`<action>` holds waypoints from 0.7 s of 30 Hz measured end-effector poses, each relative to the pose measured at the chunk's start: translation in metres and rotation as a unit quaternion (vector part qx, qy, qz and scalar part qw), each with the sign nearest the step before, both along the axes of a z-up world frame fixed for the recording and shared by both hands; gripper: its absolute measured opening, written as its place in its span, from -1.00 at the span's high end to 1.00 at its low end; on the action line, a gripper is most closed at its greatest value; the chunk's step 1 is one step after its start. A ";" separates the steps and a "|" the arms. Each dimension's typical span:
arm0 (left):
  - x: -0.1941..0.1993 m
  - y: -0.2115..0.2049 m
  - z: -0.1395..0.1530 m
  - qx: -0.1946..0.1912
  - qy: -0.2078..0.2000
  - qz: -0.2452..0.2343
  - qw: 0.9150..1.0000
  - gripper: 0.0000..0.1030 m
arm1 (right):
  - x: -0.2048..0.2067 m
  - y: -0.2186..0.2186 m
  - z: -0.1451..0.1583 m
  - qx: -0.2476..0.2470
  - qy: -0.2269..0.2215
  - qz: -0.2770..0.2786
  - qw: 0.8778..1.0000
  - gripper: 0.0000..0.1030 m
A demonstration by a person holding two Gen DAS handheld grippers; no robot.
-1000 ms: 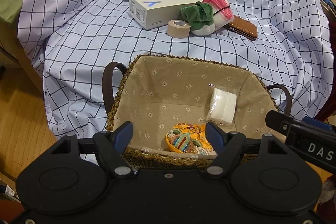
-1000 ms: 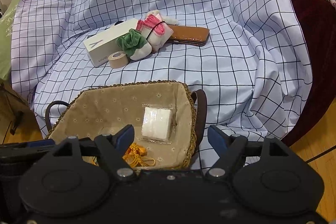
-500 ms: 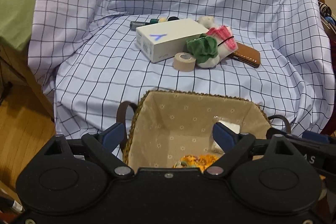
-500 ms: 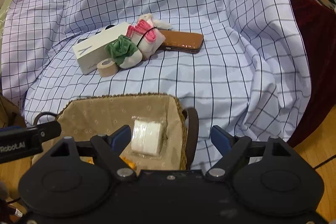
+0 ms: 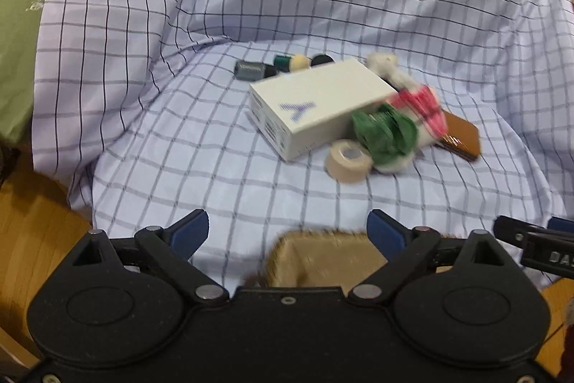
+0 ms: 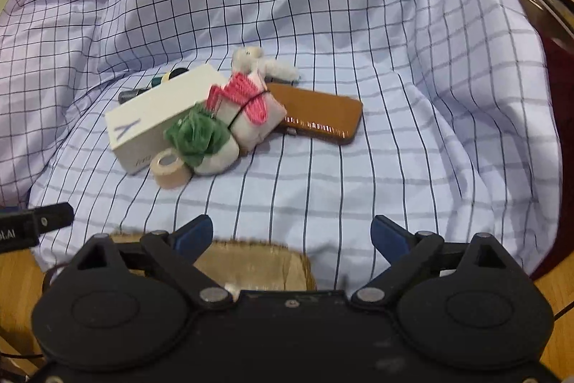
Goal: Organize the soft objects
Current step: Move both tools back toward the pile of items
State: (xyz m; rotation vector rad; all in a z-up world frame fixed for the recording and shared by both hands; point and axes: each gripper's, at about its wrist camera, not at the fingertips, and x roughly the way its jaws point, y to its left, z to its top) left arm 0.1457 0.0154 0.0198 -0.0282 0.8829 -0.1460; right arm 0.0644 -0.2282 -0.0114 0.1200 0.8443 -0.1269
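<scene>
A green-and-white soft toy [image 5: 385, 135] [image 6: 202, 139] lies on the checked cloth against a pink-and-white soft bundle [image 5: 421, 106] [image 6: 251, 106]. A small cream plush [image 5: 385, 63] [image 6: 258, 61] sits behind them. The lined wicker basket [image 5: 323, 257] [image 6: 251, 261] shows only its far rim, just under both grippers. My left gripper [image 5: 287, 228] and right gripper [image 6: 291, 232] hover near the basket's far edge, well short of the toys. Both sets of jaws are opening, with nothing between them.
A white box [image 5: 315, 103] [image 6: 161, 110], a beige tape roll [image 5: 347, 160] [image 6: 168, 167] and a brown case [image 5: 461, 137] [image 6: 319, 117] crowd the toys. Small bottles [image 5: 251, 70] lie behind the box. Bare checked cloth [image 5: 201, 160] lies between basket and pile.
Both grippers have drawn away from the basket's inside toward the pile, and their jaws have spread wider. The basket has dropped to the bottom of both views, hiding its contents.
</scene>
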 end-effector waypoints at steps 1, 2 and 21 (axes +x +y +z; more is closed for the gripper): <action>0.009 0.002 0.000 0.002 0.000 0.003 1.000 -0.78 | 0.009 -0.001 0.001 -0.003 0.000 0.001 1.000 -0.85; 0.017 0.003 0.000 0.004 -0.001 0.006 1.000 -0.78 | 0.018 -0.002 0.002 -0.007 0.001 0.001 1.000 -0.85; 0.163 -0.001 -0.011 0.005 -0.004 0.045 0.999 -0.78 | 0.176 -0.017 -0.004 -0.024 -0.003 0.000 1.000 -0.85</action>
